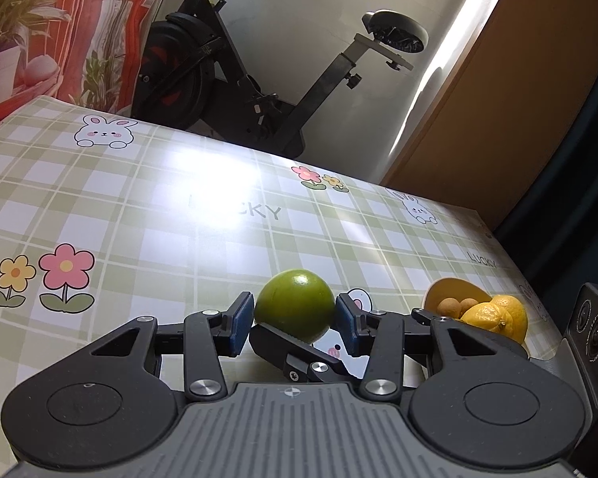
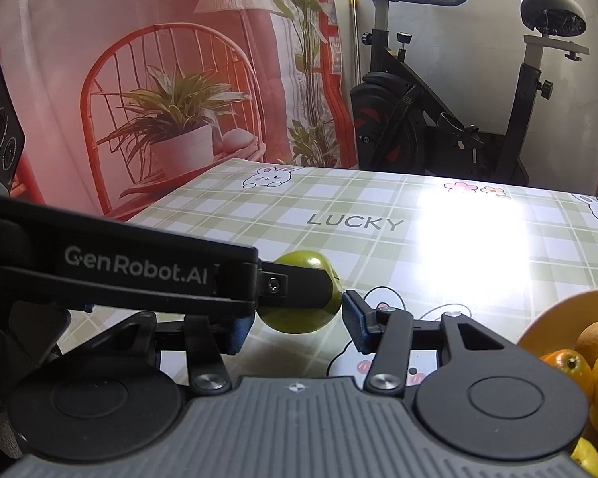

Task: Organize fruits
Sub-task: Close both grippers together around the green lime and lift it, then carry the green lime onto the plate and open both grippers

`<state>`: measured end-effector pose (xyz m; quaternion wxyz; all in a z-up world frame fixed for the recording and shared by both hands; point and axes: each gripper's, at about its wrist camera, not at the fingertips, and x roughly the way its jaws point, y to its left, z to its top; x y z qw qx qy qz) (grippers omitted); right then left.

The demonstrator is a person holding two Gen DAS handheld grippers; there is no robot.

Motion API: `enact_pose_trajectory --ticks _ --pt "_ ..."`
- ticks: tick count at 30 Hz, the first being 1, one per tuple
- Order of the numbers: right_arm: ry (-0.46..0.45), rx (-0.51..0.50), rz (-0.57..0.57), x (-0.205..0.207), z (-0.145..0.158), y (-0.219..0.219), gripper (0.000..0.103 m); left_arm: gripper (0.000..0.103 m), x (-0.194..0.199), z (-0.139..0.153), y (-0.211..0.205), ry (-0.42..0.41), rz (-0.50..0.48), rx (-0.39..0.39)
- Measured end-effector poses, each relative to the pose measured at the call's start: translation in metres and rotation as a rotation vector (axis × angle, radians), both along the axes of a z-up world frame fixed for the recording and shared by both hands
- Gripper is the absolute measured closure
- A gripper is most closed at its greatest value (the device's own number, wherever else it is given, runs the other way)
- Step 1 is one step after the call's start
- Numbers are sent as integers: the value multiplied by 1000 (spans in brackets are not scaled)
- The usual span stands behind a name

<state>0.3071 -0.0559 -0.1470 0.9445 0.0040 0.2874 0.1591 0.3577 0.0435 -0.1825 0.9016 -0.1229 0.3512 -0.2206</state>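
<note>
A round green fruit [image 1: 295,304] sits at lower centre of the left wrist view, between the blue pads of the left hand-held gripper [image 1: 295,314], whose fingers are closed against its sides. In the right wrist view the same fruit [image 2: 299,310] lies at centre frame with the left tool's black finger across it; the right hand-held gripper [image 2: 299,318] stands partly open around it, its right pad [image 2: 355,318] just beside the skin, and contact on the hidden left pad cannot be told. The surface [image 1: 159,219] wears a glossy green-and-white checked cloth printed with rabbits, flowers and "LUCKY". At lower right a yellow bowl [image 1: 450,290] holds yellow citrus [image 1: 494,314] and small brown fruits [image 1: 454,304]. Behind stand a black exercise bike [image 1: 259,79] and a red-toned printed backdrop [image 2: 159,99] showing potted plants.
</note>
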Motion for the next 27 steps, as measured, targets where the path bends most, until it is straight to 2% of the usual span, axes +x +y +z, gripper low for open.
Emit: enact_pose_trajectory --ticks 5,12,19,27 --pt "1 49 -4 -23 6 -7 52 56 -22 10 -6 0 -11 22" --pt "-43 43 -14 -49 31 -23 52 56 -44 34 -27 -30 -34 44" --pt "-77 42 -60 -81 46 -57 52 56 -66 48 -70 -43 -94 70" --pt "-93 89 -155 -120 53 -111 52 56 -84 54 -125 -45 -201 110"
